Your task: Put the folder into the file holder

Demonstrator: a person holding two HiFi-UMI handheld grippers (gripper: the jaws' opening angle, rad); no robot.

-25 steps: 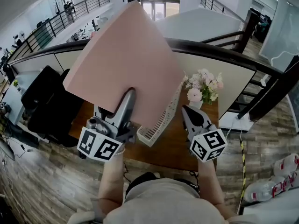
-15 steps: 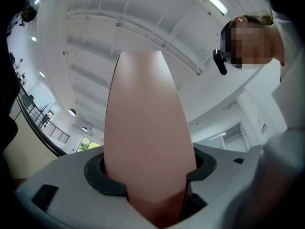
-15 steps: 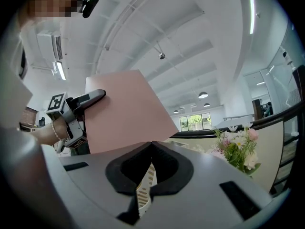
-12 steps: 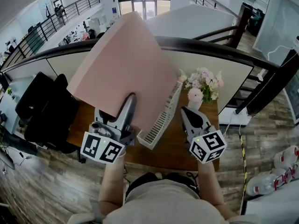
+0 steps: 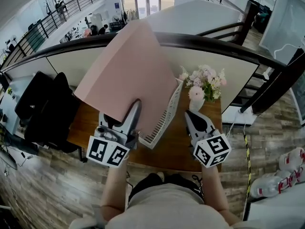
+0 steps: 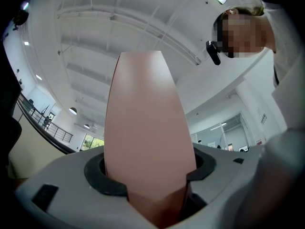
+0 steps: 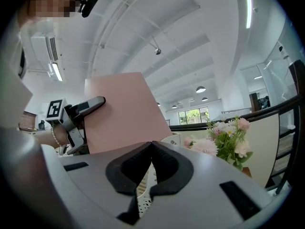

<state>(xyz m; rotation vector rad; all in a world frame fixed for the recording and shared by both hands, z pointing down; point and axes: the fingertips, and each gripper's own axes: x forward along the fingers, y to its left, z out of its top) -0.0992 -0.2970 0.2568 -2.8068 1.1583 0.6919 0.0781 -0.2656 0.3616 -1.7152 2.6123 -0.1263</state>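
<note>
Head view showed the left gripper point(image 5: 135, 108) pinching the flat pink card folder point(image 5: 128, 70) at its near edge; probably light, bendy, slippery; right gripper point(image 5: 190, 114) pressed together, empty.

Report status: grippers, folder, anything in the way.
Left gripper shut on pink folder. Right gripper shut, empty. Folder tilted above white file holder, not in yet. Flowers beside holder, not in the way.

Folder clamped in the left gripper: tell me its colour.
A plain, pale pink flat folder, with no pattern; the head view shows it best.
</note>
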